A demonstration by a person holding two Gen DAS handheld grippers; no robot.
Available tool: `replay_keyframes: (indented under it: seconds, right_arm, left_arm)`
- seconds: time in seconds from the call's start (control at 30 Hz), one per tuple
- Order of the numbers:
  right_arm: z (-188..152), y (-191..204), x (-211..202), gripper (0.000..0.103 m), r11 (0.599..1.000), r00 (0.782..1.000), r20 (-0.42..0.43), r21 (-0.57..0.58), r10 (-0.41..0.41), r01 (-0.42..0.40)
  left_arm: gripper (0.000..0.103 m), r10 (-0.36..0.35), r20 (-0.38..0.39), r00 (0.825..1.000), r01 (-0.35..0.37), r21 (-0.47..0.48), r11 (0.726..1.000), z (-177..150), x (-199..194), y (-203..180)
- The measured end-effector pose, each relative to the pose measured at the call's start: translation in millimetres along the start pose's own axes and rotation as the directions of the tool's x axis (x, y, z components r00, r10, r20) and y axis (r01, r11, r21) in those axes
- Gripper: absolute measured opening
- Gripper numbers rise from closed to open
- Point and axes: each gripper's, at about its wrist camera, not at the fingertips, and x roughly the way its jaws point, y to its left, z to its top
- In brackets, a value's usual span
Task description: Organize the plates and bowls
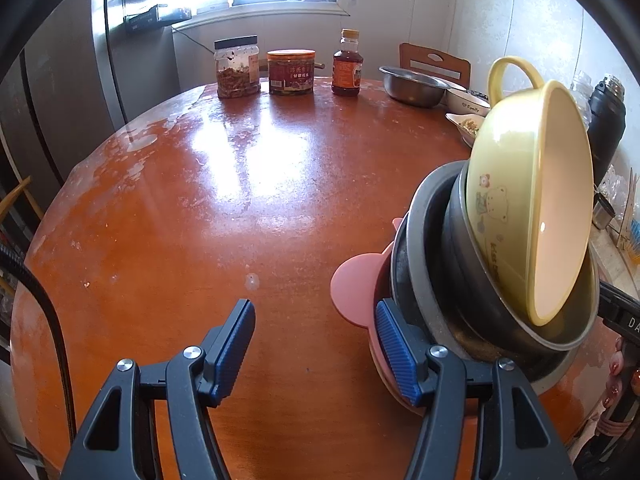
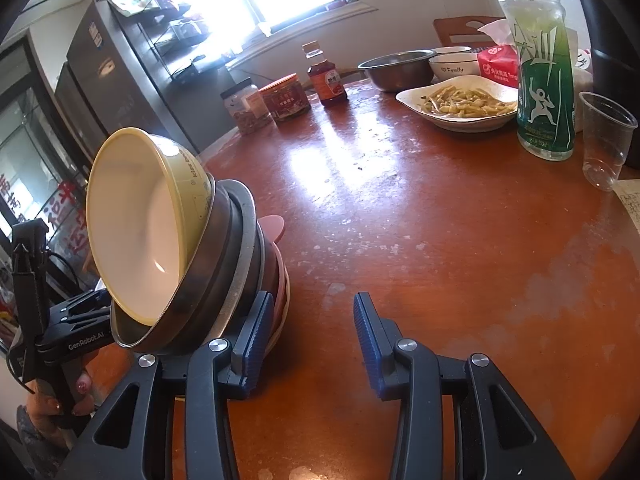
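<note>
A stack of dishes stands on the round wooden table (image 1: 200, 208). On top a yellow bowl with a handle (image 1: 532, 200) sits tilted inside a steel bowl (image 1: 472, 280). Under them are a grey dish (image 1: 420, 240) and a pink plate with ears (image 1: 356, 284). The stack also shows in the right wrist view, yellow bowl (image 2: 140, 224) uppermost. My left gripper (image 1: 316, 344) is open, its right finger against the stack's left side. My right gripper (image 2: 310, 340) is open, its left finger against the stack's right side.
At the table's far side stand a clear jar (image 1: 237, 67), a red-lidded tub (image 1: 291, 71) and a sauce bottle (image 1: 347, 65). A steel bowl (image 2: 396, 68), a white bowl (image 2: 454, 66), a plate of food (image 2: 460, 102), a green bottle (image 2: 540, 60) and a plastic cup (image 2: 604, 140) stand on the right.
</note>
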Motion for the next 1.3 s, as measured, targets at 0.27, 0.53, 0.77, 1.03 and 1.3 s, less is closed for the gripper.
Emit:
replay_keyframes:
  seconds: [0.27, 0.53, 0.77, 1.03, 1.3]
  right_arm:
    - [-2, 3, -4, 0.044, 1.0, 1.0, 0.005, -0.006, -0.03, 0.03]
    - [-2, 6, -6, 0.044, 0.998, 0.998, 0.006, -0.006, -0.059, 0.059]
    - [-2, 11, -5, 0.044, 0.997, 0.997, 0.0, -0.015, -0.073, 0.073]
    - [-1, 13, -3, 0.044, 0.995, 0.996, 0.0, -0.027, -0.094, 0.094]
    - [0, 10, -4, 0.047, 0.994, 0.994, 0.01, -0.023, -0.109, 0.109]
  left_arm:
    - [0.064, -0.019, 0.001, 1.0, 0.019, -0.02, 1.0, -3, -2, 4]
    - [0.066, -0.041, 0.008, 0.999, 0.042, -0.032, 0.999, -5, -2, 9]
    - [0.067, -0.05, 0.013, 0.999, 0.05, -0.038, 0.998, -6, -3, 10]
    - [0.069, -0.055, 0.013, 0.998, 0.056, -0.046, 0.997, -7, -4, 11]
    - [0.069, -0.056, 0.017, 0.998, 0.057, -0.05, 0.997, -7, -6, 12]
